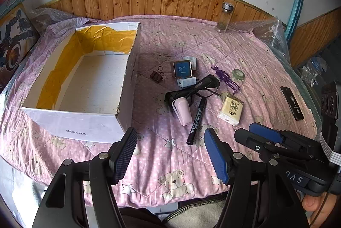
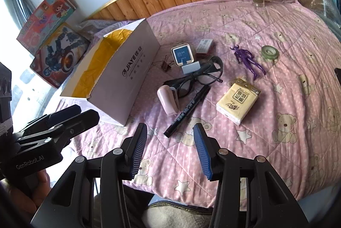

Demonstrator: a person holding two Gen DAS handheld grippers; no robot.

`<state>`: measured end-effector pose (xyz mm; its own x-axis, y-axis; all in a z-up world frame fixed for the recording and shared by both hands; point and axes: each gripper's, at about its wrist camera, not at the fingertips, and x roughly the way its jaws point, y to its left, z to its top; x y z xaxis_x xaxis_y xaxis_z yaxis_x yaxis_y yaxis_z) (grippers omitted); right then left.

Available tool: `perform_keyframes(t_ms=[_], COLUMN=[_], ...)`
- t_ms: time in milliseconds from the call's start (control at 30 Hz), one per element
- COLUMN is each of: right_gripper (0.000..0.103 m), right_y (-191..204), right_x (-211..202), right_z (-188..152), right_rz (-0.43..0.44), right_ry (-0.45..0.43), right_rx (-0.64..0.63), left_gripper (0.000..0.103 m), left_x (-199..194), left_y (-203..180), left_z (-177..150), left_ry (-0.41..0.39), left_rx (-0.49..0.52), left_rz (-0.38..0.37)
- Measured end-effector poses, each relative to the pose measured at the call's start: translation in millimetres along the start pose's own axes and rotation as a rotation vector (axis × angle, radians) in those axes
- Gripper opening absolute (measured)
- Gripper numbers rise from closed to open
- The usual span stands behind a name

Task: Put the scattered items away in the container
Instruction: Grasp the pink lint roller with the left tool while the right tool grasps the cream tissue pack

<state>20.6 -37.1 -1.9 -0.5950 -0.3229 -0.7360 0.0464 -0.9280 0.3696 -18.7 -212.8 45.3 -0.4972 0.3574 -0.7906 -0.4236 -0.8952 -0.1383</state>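
Observation:
A white cardboard box with yellow lining stands open and empty at the left of the pink bedspread; its printed side wall faces right. Scattered beside it are a black marker, a pink stapler, black glasses, a tissue pack, a purple figure, a tape roll, a binder clip, a square gadget and a black stick. My left gripper hovers open near the box corner. My right gripper hovers open just short of the marker's tip.
A glass bottle stands at the back by the wooden panelling. Toy boxes lean at the far left, and bubble wrap lies at the back right. The bedspread's front edge runs just under both grippers.

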Motion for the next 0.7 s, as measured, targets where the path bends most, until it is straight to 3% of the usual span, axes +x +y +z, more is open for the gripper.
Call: perform_keyframes(t_ms=[367, 700], right_gripper=[0.049, 0.053], right_y=[-48, -83], right_x=[34, 43], right_z=[0, 6], right_rz=[-0.049, -0.107], right_ry=[0.070, 0.074], right_rx=[0.119, 0.222], left_gripper=[0.067, 0.067], left_x=[53, 97], left_y=[1, -5], left_z=[3, 13], left_ry=[0.088, 0.157], left_rx=[-0.016, -0.037], left_rz=[-0.042, -0.105])
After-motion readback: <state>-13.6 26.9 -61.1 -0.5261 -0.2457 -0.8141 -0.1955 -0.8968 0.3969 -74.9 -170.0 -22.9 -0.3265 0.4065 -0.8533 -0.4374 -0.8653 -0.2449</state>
